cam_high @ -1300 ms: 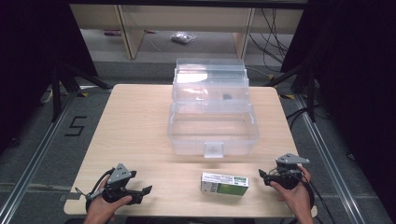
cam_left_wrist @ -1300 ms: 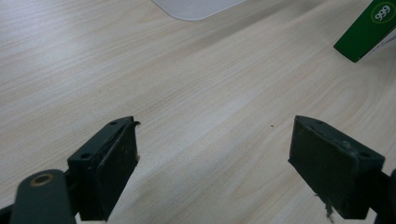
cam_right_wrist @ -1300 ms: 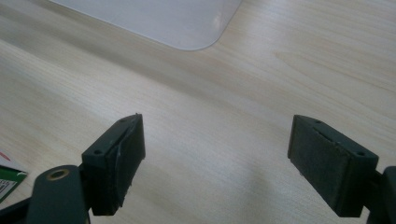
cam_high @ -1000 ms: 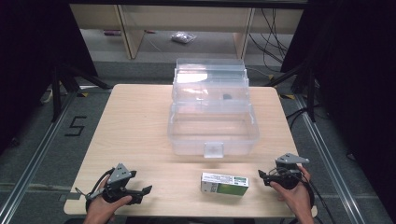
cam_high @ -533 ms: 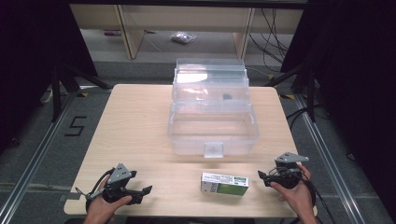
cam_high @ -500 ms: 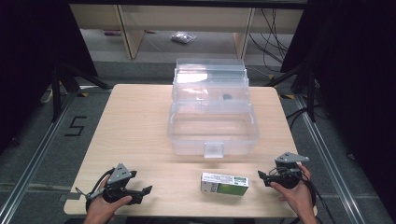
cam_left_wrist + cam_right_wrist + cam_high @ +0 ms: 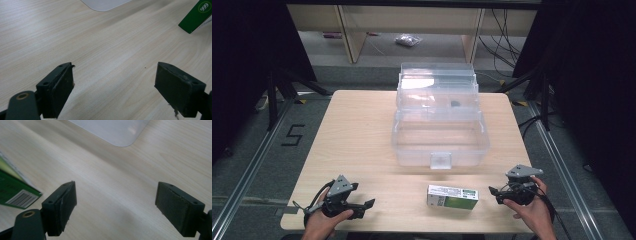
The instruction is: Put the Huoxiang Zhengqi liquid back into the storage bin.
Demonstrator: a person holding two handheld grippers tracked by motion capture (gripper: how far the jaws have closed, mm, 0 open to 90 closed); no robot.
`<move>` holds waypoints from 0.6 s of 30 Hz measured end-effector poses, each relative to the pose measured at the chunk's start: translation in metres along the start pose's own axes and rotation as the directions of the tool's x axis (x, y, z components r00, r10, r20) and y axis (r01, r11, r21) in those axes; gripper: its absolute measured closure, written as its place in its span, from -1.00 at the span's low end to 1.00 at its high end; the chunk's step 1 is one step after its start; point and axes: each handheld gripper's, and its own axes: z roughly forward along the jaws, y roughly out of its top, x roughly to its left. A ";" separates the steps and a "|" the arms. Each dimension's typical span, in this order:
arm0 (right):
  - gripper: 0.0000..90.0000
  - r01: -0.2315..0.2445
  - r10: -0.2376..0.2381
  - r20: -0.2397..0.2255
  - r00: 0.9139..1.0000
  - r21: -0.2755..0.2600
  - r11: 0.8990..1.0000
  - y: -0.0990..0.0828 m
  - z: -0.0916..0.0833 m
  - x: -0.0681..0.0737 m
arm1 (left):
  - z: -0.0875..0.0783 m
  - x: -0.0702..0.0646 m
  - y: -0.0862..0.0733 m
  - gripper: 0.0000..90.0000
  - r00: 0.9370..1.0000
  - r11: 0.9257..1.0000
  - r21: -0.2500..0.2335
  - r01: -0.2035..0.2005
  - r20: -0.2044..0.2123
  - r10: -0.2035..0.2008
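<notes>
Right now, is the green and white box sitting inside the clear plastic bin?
No, the box lies on the table, in front of the bin.

The bench (image 7: pixel 357 145) was pale wood with fine grain. The box (image 7: pixel 452 196) was green and white, with a black barcode on white. The bin (image 7: pixel 439 120) was clear plastic. Each claw was black: left claw (image 7: pixel 115 90), right claw (image 7: pixel 116 207).

A green-and-white box (image 7: pixel 452 196) lies between the left gripper (image 7: pixel 362 205) and right gripper (image 7: pixel 493 192), near a clear bin (image 7: pixel 439 131).
</notes>
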 end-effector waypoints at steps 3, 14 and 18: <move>-0.59 0.038 -0.038 -0.012 0.999 -0.001 0.999 -0.001 -0.010 0.005 | -0.001 0.000 0.000 -0.67 1.000 1.000 0.005 -0.006 -0.001 0.006; -0.63 0.175 -0.171 -0.089 0.981 0.034 0.984 0.001 -0.031 0.030 | 0.000 0.000 0.000 -0.67 1.000 1.000 -0.002 -0.001 -0.002 0.001; -0.62 0.191 -0.185 -0.130 0.974 0.036 0.981 0.003 -0.035 0.044 | 0.001 0.000 -0.001 -0.67 1.000 1.000 -0.007 -0.006 -0.005 0.006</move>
